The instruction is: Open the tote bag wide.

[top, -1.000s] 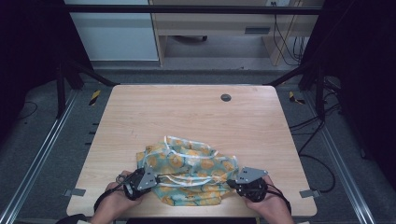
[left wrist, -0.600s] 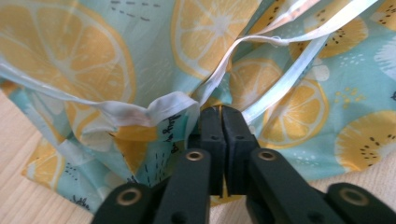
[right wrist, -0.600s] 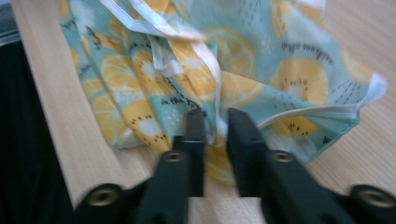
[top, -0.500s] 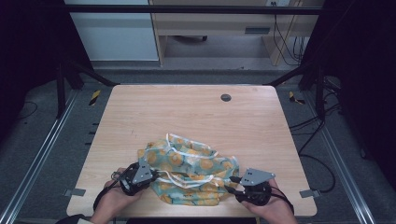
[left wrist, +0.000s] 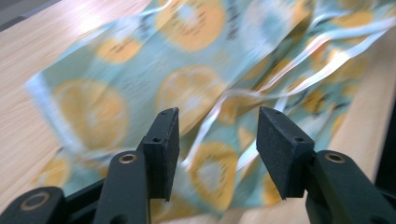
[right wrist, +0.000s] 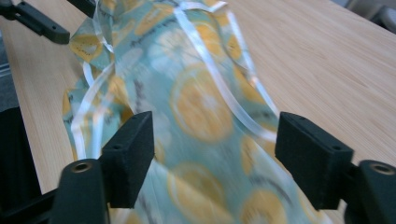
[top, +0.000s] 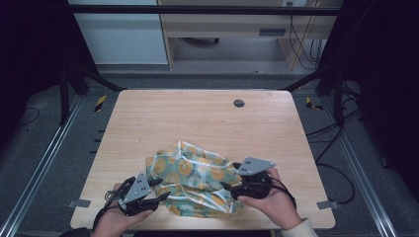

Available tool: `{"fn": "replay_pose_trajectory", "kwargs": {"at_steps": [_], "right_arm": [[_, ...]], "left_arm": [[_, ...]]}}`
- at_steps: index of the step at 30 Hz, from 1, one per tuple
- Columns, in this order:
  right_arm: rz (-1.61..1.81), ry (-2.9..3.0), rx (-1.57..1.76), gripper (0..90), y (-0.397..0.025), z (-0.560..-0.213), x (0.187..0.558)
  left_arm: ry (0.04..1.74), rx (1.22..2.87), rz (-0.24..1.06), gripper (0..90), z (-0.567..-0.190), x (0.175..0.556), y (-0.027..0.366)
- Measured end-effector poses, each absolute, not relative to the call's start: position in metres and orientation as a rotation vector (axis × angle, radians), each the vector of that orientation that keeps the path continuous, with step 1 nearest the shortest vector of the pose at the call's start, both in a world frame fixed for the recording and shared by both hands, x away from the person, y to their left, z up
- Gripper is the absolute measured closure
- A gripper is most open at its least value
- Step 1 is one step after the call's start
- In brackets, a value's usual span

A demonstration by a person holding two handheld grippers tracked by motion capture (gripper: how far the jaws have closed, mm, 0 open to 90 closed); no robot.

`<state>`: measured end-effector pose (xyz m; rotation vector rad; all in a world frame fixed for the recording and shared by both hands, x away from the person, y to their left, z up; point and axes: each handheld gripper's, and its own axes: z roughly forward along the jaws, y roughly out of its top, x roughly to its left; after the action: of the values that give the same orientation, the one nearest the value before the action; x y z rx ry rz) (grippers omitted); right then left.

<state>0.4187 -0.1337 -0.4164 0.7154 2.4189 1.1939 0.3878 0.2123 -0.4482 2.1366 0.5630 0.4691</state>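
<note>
Cloth (left wrist: 187, 88) blurred, edges cut off

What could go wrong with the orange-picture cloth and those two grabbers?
The cloth lies crumpled, with white trim looping over it, so a jaw might pinch just a strip or several layers at once. It also sits close to the table's near edge, so a tug could slide it off. Both the left gripper and the right gripper are open, gripping nothing yet.

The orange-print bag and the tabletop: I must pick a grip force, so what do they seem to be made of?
The orange-print bag looks like thin, glossy plastic film or coated fabric: it crumples in soft folds and its white edging shines. I cannot tell which. The tabletop looks like light wood or wood-grain laminate, smooth and matte, with straight grain lines.
</note>
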Motion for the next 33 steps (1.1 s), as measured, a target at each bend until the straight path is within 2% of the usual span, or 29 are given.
{"fn": "replay_pose_trajectory", "kwargs": {"at_steps": [7,10,11,12,14,15,18,20,25,33], "right_arm": [[1.102,2.453,0.657,7.2,-0.092,-0.433,0.424],[1.006,2.460,0.643,7.4,-0.084,-0.443,0.424],[0.983,2.456,0.650,13.5,-0.082,-0.444,0.424],[0.973,2.438,0.644,26.1,-0.082,-0.444,0.423],[1.008,2.409,0.655,38.1,-0.084,-0.439,0.421],[1.032,2.397,0.656,52.1,-0.085,-0.435,0.420],[1.075,2.361,0.649,79.0,-0.089,-0.424,0.420],[1.104,2.355,0.645,87.4,-0.089,-0.417,0.423],[1.178,2.321,0.664,89.9,-0.085,-0.396,0.432],[1.255,2.338,0.671,89.6,-0.072,-0.372,0.448]], "left_arm": [[0.557,2.174,0.479,46.8,-0.452,0.387,0.202],[0.579,2.148,0.473,46.8,-0.451,0.389,0.204],[0.579,2.150,0.483,46.8,-0.450,0.389,0.204],[0.577,2.154,0.493,46.8,-0.450,0.388,0.204],[0.575,2.155,0.499,46.6,-0.449,0.387,0.204],[0.572,2.152,0.505,46.7,-0.449,0.387,0.203],[0.549,2.144,0.506,47.3,-0.447,0.385,0.198],[0.514,2.142,0.500,47.2,-0.444,0.381,0.192],[0.456,2.104,0.508,46.2,-0.434,0.374,0.177],[0.433,2.108,0.550,38.0,-0.436,0.399,0.159]]}}
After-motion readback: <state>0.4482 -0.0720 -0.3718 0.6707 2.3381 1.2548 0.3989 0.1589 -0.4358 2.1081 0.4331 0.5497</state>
